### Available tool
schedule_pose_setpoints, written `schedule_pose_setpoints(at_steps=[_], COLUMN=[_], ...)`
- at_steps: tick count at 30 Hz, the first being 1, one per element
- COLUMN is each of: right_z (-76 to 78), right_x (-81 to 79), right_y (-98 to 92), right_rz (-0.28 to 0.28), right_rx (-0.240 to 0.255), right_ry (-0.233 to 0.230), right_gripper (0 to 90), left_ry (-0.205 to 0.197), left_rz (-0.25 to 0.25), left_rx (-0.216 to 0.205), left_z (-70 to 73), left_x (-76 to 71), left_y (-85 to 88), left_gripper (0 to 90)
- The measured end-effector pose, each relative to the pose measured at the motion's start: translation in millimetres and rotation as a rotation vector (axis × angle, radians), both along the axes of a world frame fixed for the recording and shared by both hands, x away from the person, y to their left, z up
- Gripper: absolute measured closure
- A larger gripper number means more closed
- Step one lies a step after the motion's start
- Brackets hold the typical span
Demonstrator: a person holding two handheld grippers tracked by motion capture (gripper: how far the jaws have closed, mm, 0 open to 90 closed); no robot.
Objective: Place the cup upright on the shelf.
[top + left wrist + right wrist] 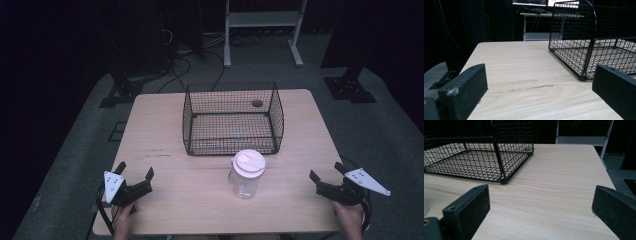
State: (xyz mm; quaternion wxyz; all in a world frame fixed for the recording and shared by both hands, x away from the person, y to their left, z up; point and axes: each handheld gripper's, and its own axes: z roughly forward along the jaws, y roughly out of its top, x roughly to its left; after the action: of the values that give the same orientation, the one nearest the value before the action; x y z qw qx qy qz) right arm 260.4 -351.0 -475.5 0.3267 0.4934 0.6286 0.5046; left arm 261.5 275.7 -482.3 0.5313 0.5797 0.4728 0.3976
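A clear plastic jar (246, 175) with a pale pink lid stands upright on the wooden table (165, 135), just in front of a black wire basket (232, 119). The basket (586, 47) (479, 157) looks empty. My left gripper (135, 172) rests near the table's front left corner, open, nothing between its jaws. Over at the front right edge my right gripper (327, 171) is open too, also holding nothing. Both are well apart from the jar. A sliver of the jar's base (425, 207) shows at the left edge of the right gripper view.
A dark round hole (257, 103) marks the table top behind the basket. Faint scuff marks (531, 86) lie on the wood left of the basket. Beyond the table are a white metal stand (262, 30), black stand bases and cables on grey floor.
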Motion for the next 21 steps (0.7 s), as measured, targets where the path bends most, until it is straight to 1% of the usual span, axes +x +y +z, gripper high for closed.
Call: schedule_pose_setpoints(at_steps=[6, 8, 9, 12, 15, 18, 21], right_z=[0.8, 2.3, 3.5, 6.0, 11.7, 13.8, 19.9], right_x=[-0.3, -1.0, -1.3, -1.2, -3.3, -4.3, -5.8], right_y=[1.7, 3.1, 3.9, 6.3, 13.3, 16.2, 23.7], right_rz=[0.008, 0.004, 0.007, 0.02, 0.045, 0.051, 0.083], right_rx=[-0.011, -0.015, -0.013, -0.016, -0.027, -0.027, -0.039], right_ry=[-0.004, -0.013, -0.017, -0.019, -0.035, -0.044, -0.058], right_gripper=[1.0, 1.1, 1.0, 1.0, 1.0, 1.0, 1.0], left_ry=[-0.001, 0.0, 0.0, -0.002, -0.004, -0.003, -0.004], left_rz=[-0.001, -0.001, 0.0, -0.003, -0.003, -0.004, -0.003], left_rx=[0.003, 0.002, -0.006, -0.007, -0.004, -0.002, -0.007], left_z=[0.0, 0.0, -0.1, -0.1, -0.1, -0.1, -0.1], left_x=[-0.1, -0.2, -0.4, -0.6, -0.7, -0.8, -0.8], left_y=[-0.4, -0.2, 0.4, 1.0, 0.1, 0.1, 0.8], left_gripper=[0.0, 0.0, 0.0, 0.0, 0.0, 0.0, 0.0])
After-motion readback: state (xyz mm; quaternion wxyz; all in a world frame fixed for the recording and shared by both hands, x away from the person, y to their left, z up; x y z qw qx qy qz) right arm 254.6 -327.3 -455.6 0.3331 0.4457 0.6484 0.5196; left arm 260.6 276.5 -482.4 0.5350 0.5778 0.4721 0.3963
